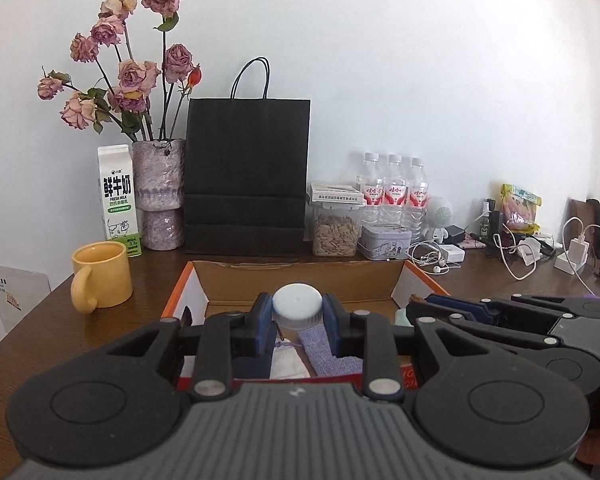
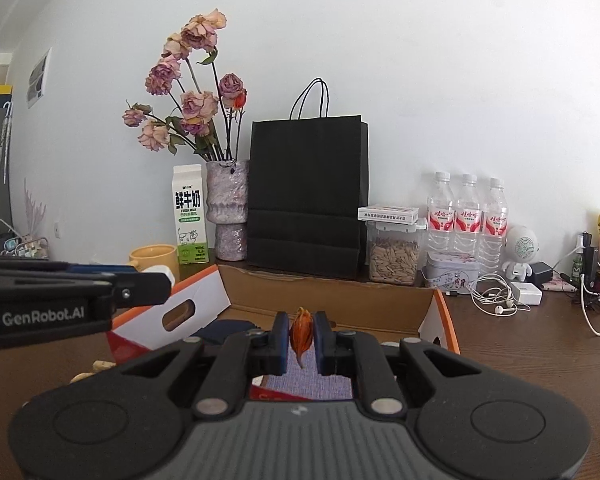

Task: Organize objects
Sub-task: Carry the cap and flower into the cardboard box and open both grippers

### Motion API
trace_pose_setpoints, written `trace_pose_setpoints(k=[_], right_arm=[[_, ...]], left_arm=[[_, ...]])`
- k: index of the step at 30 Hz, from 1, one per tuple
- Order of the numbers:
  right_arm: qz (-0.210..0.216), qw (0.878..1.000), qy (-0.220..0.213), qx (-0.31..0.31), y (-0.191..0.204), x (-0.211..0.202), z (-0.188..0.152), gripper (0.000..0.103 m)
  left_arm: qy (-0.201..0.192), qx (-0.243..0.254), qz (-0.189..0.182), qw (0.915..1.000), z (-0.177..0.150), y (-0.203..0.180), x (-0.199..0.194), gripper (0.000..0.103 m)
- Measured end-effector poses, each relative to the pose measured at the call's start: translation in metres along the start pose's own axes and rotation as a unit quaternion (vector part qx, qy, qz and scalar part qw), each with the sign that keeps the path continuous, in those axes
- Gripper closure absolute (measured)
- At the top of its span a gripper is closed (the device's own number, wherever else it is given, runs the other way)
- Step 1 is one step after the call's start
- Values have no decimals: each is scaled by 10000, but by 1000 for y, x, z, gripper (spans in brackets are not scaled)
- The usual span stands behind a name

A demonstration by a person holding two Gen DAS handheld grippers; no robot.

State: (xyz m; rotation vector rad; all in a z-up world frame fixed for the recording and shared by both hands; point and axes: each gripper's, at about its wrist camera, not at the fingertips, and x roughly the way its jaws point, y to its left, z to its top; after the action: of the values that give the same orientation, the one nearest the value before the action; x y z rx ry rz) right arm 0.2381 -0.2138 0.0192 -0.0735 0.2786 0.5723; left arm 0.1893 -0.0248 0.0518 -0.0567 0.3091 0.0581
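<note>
White wall and a dark wooden tabletop [image 1: 32,320] frame the work, and both tools hang over the open cardboard box [image 1: 300,276]. At the left tool [image 1: 298,312] the pads are clamped on the neck of a small clear bottle with a white cap [image 1: 297,300], cap up, so its long axis stands roughly upright. The right tool [image 2: 301,338], just beside it on the right, is pinched on a thin orange dried flower [image 2: 301,330] that hangs lengthwise between the pads, stem end down.

Directly below both lie a purple knitted cloth [image 1: 324,350] and a white pouch [image 1: 288,362] in the box. Its far wall stands ahead, with orange-edged flaps to either side. Past it, a black paper bag [image 1: 247,172], a vase of dried roses [image 1: 158,192] and a seed jar [image 1: 336,228] line the wall.

Either item probably goes straight down or gets lifted clear; the box walls and the neighbouring tool are the tight edges. Open tabletop lies left, near the yellow mug [image 1: 102,274].
</note>
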Motion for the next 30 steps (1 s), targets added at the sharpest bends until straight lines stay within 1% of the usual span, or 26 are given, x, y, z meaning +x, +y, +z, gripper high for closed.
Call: trace_pose_setpoints(k=[5, 10, 14, 20, 24, 25, 26, 27, 29, 30], right_arm=[[-41, 10000, 70, 26, -4, 32, 6, 91], [-159, 9997, 139, 149, -11, 52, 0, 91], [-164, 9992, 262, 249, -16, 57, -6, 91], [-193, 9993, 323, 77, -9, 57, -10, 91], [-257, 9989, 396, 74, -9, 59, -12, 91], [-273, 9987, 426, 78, -10, 60, -13, 90], [-309, 9985, 443, 81, -10, 61, -13, 90], [-343, 9982, 481, 71, -10, 62, -14, 87], [-389, 9978, 526, 86, -10, 63, -16, 66], [-425, 9977, 527, 88, -10, 64, -16, 42]], left_arm=[[48, -76, 99, 9999, 8, -2, 33, 75], [104, -357, 313, 9988, 9, 6, 60, 75], [236, -316, 343, 9986, 3, 7, 69, 75], [266, -282, 408, 9984, -1, 7, 73, 75], [273, -305, 463, 9981, -3, 8, 74, 74], [264, -308, 486, 9980, -3, 9, 74, 71], [265, -312, 492, 9979, -4, 9, 74, 64], [269, -332, 507, 9978, -4, 10, 75, 57], [232, -364, 563, 9975, -4, 12, 74, 26], [189, -383, 603, 9973, -4, 12, 73, 18]])
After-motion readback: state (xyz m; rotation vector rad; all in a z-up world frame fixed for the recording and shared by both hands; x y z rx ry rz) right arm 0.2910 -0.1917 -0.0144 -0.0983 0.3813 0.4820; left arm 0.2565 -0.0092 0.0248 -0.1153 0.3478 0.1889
